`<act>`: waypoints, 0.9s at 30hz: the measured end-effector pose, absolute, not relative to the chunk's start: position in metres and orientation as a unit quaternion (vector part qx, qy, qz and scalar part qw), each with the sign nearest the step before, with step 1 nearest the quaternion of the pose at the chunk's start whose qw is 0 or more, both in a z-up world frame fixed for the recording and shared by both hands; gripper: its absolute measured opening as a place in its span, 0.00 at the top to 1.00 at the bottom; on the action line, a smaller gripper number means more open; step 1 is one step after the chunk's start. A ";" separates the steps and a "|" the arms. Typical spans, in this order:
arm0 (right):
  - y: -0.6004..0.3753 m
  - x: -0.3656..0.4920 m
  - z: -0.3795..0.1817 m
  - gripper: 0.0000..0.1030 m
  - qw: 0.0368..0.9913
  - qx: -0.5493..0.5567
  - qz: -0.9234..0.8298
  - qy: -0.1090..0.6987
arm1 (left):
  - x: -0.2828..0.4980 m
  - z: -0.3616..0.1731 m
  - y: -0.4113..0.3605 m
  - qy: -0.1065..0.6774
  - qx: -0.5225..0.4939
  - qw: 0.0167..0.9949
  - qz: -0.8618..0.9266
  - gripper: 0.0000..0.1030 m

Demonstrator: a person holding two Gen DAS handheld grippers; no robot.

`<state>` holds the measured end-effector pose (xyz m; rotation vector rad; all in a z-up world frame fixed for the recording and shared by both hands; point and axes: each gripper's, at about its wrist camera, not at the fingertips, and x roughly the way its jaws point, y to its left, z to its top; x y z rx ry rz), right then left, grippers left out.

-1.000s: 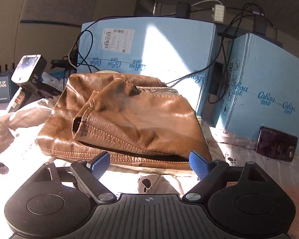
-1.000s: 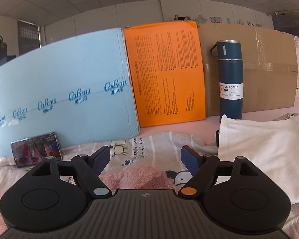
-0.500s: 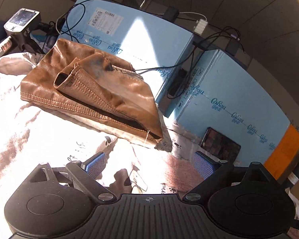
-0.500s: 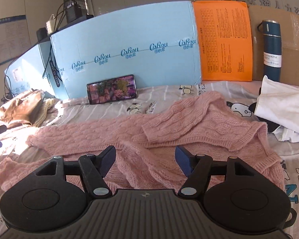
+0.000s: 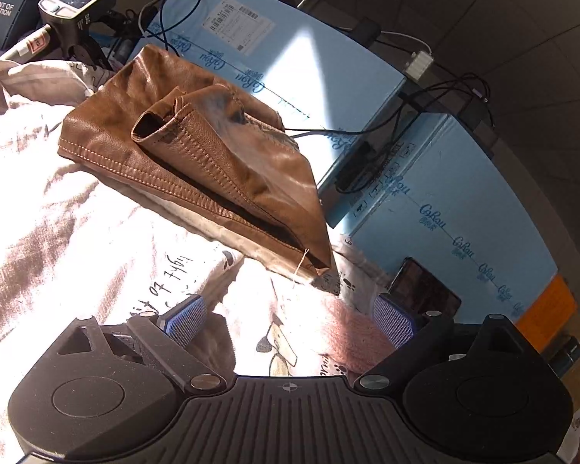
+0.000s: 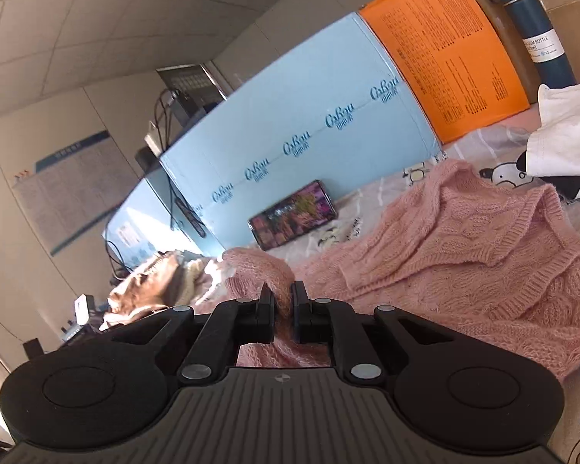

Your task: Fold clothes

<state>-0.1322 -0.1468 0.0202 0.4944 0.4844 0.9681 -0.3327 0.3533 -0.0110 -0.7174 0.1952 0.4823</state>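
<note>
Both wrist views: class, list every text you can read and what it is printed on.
"MOMENT OF INSPIRATION": dark box.
"VACUUM BOTTLE": label of the blue flask.
Repeated script logo on the blue boxes: unclear.
Shipping label, orange sheet, wall chart: too small.

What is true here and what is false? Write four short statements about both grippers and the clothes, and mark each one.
1. The right gripper is shut on the pink sweater. True.
2. The left gripper grips the brown leather jacket. False: it is open, short of the jacket.
3. A phone leans against the blue box. True.
4. The bottle is orange. False: it is dark blue.
</note>
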 end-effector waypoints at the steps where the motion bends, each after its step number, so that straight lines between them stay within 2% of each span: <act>1: -0.154 -0.134 0.022 0.92 0.823 0.240 0.466 0.219 | -0.332 -0.011 0.353 0.095 -0.347 0.903 0.233 0.07; 6: -0.171 -0.131 0.041 0.92 0.807 0.227 0.505 0.203 | -0.332 -0.011 0.353 0.097 -0.345 0.904 0.233 0.07; 13: -0.098 -0.127 0.016 0.89 0.821 0.060 0.484 0.297 | -0.331 -0.012 0.354 0.101 -0.345 0.902 0.237 0.07; 14: -0.088 -0.129 0.012 0.86 0.831 0.029 0.466 0.302 | -0.331 -0.012 0.354 0.102 -0.346 0.902 0.238 0.07; 16: -0.071 -0.133 0.003 0.64 0.850 -0.026 0.427 0.308 | -0.331 -0.012 0.354 0.102 -0.347 0.902 0.237 0.07; 17: -0.069 -0.134 0.002 0.49 0.859 -0.033 0.410 0.304 | -0.331 -0.012 0.354 0.102 -0.348 0.901 0.237 0.07; 22: -0.082 -0.142 0.010 0.35 0.895 -0.023 0.362 0.259 | -0.331 -0.012 0.353 0.097 -0.346 0.904 0.231 0.07; 27: -0.113 -0.157 0.027 0.34 0.909 0.018 0.355 0.219 | -0.343 0.000 0.343 0.076 -0.314 0.924 0.203 0.07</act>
